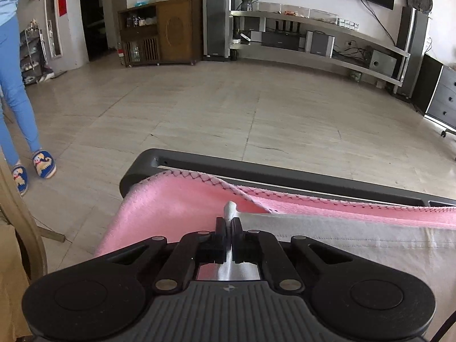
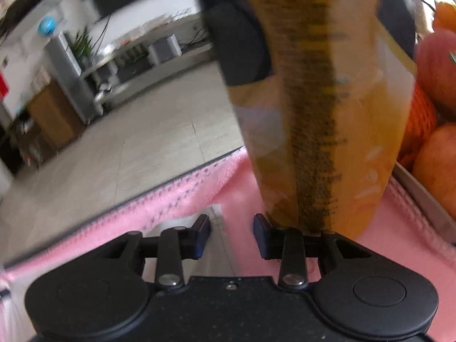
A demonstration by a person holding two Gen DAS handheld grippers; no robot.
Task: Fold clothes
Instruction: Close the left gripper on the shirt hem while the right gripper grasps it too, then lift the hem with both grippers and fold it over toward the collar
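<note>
Up close, the left gripper (image 1: 228,225) has its jaws pinched tight on a corner of a white garment (image 1: 356,245), and a small nub of white cloth pokes up between the fingertips. That hold makes sense for folding: a corner gripped firmly can be lifted and carried across the rest of the cloth. The garment lies flat to the right of the gripper, spread over a pink blanket (image 1: 176,208) with a scalloped stitched edge.

The right gripper (image 2: 231,235) hovers low over the same pink blanket with its jaws partly open and nothing between them. A pale edge of white cloth (image 2: 199,222) lies just beyond its left fingertip — probably the second corner it means to take, though blur makes that uncertain. A tall yellow packet (image 2: 327,114) stands directly ahead of this gripper, close enough to be in the way. To its right sits a tray (image 2: 427,202) holding orange fruit (image 2: 436,65).

The blanket covers a dark-framed table (image 1: 285,175). Beyond it stretches a pale tiled floor (image 1: 228,108), with a wooden cabinet (image 1: 173,31), a long media shelf and a dark screen along the far wall. At the far left a person's legs in blue trousers (image 1: 14,91) and patterned slippers stand on the tiles.
</note>
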